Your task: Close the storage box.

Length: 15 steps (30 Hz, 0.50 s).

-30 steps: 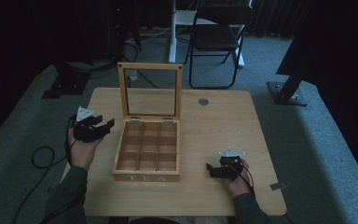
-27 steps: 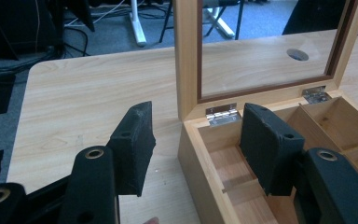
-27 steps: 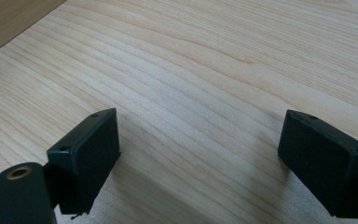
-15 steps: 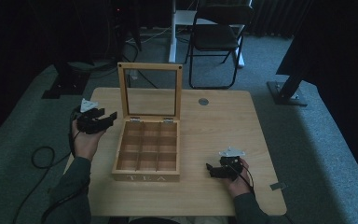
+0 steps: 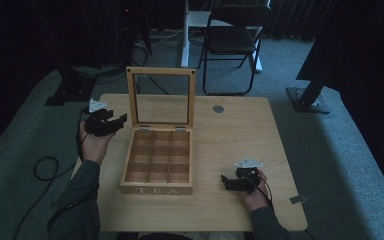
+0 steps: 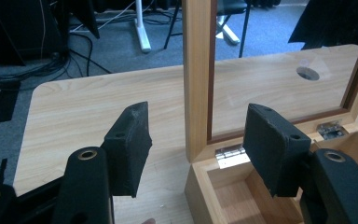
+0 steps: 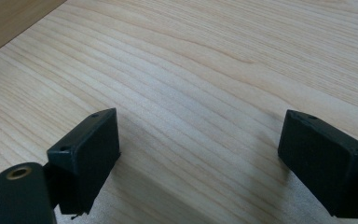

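Note:
A wooden tea box marked TEA stands at the table's middle, its glass-paned lid upright and its compartments bare. My left gripper hovers just left of the lid's hinge side. Its jaws have just been opening and are open, with nothing between the pads. In the left gripper view this gripper faces the lid's left post and a hinge beyond it. My right gripper rests low on the table, right of the box, and is open over bare wood.
The light wooden table has a round cable hole behind the box. A folding chair and stand bases are on the carpet beyond. A black cable loops on the floor at left.
My left hand has lifted and drifted toward the table's far side beside the lid, and its jaws stand wider. The right hand and the box have not moved.

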Each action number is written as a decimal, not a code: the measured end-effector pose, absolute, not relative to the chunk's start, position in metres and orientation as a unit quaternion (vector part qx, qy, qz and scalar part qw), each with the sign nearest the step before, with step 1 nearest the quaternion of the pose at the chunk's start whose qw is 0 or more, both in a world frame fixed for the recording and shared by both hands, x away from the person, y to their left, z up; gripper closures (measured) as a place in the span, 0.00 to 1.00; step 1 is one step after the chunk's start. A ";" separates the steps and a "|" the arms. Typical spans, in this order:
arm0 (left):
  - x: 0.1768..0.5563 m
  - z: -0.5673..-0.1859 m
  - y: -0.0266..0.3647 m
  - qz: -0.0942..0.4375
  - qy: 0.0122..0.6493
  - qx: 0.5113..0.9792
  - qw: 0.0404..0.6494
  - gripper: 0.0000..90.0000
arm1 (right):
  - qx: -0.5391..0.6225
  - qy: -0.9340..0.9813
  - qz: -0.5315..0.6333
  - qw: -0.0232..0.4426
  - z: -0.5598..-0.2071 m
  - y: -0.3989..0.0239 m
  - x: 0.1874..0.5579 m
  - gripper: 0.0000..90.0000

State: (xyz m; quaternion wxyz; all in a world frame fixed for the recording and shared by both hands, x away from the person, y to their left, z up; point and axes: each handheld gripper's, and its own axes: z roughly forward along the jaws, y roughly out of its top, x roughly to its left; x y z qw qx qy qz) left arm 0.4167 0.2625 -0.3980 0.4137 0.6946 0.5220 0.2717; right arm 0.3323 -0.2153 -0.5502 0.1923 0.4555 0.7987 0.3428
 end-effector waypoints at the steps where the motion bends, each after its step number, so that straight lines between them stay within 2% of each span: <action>1: 0.419 -0.398 0.262 0.271 0.523 0.694 0.415 0.46 | 0.456 0.799 0.343 0.192 -0.550 -0.215 0.332 0.13; 15: 0.438 -0.391 0.256 0.273 0.524 0.691 0.417 0.47 | 0.456 0.799 0.343 0.192 -0.550 -0.215 0.332 0.13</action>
